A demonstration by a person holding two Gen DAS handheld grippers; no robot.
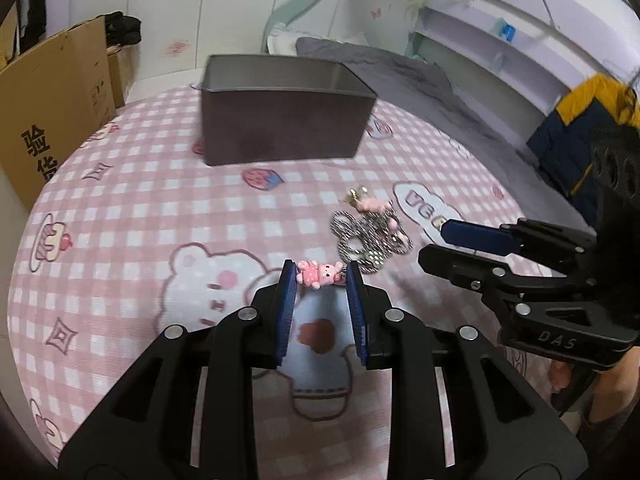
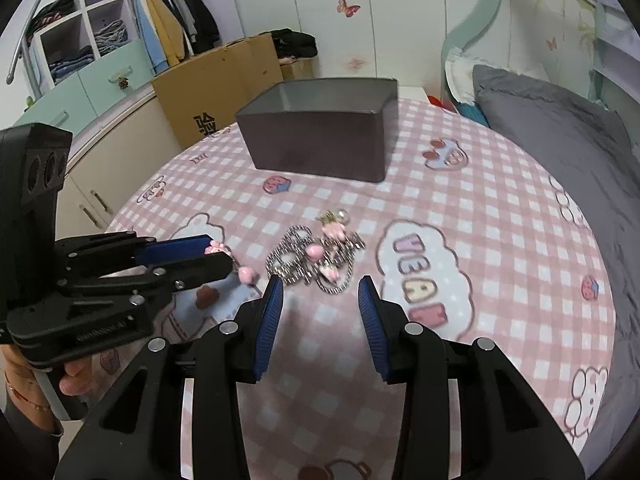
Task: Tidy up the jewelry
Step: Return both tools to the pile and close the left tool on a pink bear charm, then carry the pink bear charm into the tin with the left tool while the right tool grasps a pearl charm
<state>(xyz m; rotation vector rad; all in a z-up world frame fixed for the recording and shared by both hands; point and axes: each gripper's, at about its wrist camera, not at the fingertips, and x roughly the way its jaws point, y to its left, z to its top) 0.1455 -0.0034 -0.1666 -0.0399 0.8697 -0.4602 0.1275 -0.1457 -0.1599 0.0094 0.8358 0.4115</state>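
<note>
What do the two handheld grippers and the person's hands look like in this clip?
Both the left gripper and right gripper are matte black linkage frames with silver rivets and ribbed blue pads on the jaws. The right one carries "DAS" lettering. The bare left hand wears thin red and beaded bracelets.

On the bedspread (image 1: 120,220), the box (image 1: 280,112) stands at the back, the chain pile (image 1: 372,240) lies before it, and the pig charm (image 1: 319,274) lies just left of the pile, between the left gripper's (image 1: 320,280) fingers.
</note>
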